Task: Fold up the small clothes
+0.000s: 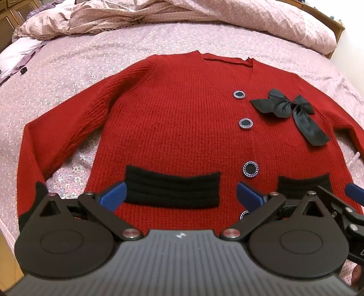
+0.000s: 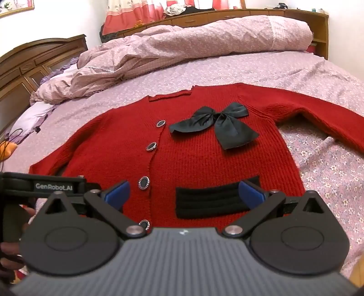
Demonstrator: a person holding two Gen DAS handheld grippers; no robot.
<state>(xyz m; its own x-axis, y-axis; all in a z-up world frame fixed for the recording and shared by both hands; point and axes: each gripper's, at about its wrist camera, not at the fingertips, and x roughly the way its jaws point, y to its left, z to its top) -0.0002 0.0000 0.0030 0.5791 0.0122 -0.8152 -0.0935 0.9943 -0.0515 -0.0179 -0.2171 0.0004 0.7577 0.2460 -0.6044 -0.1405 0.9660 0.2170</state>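
Hovering | both grippers (jaws wide) | red cardigan [image 1: 177, 127] flat, unfolded

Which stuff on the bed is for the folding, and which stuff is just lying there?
For the folding:
- red cardigan, spread flat, sleeves out
- left gripper, open above the hem
- right gripper, open above the hem

Just lying there:
- bunched quilt
- flowered bedsheet
- wooden headboard
- clothes on the far shelf

Both hand-held grippers [image 1: 182, 195] [image 2: 184, 193] wide open
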